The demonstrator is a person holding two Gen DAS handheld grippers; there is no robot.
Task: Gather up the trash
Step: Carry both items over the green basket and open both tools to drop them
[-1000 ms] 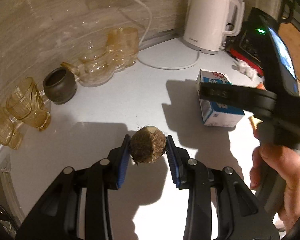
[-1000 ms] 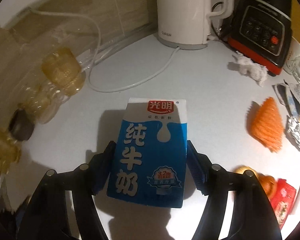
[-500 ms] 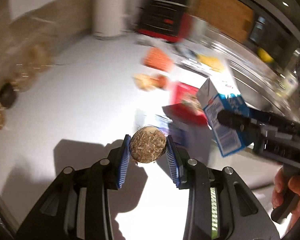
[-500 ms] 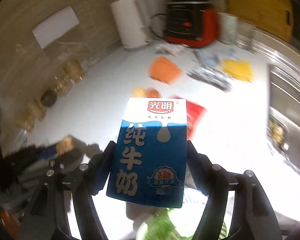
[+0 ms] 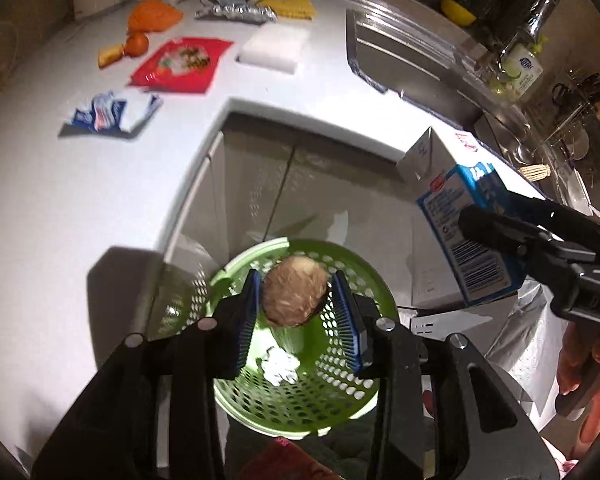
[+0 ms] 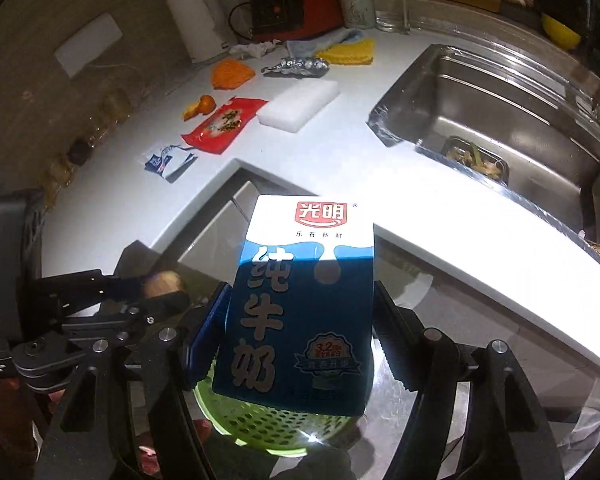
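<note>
1. Left gripper (image 5: 296, 304): jaws have just been opening. The brown fuzzy ball (image 5: 294, 296) sits between the blue pads, a sliver of gap on the right side, so it reads as released, not clamped.
2. Ball looks light, dry, fibrous and fairly stiff; round, so it would roll out of a loose pinch. Best hold is across its widest part. It hangs directly over the green perforated bin (image 5: 332, 392), which has a white crumpled scrap (image 5: 279, 365) at the bottom.
3. Right gripper (image 6: 298, 332): clamped on the milk carton (image 6: 300, 304), pads on the two side faces low on the body.
4. Carton: thin card, glossy, slippery if wet, dents under squeeze; probably empty and light. Side-face grip near the base is right.
5. Carton sits above the bin's near edge (image 6: 260, 420), just off the counter (image 6: 340, 160). Remaining wrappers lie well apart up there.
</note>
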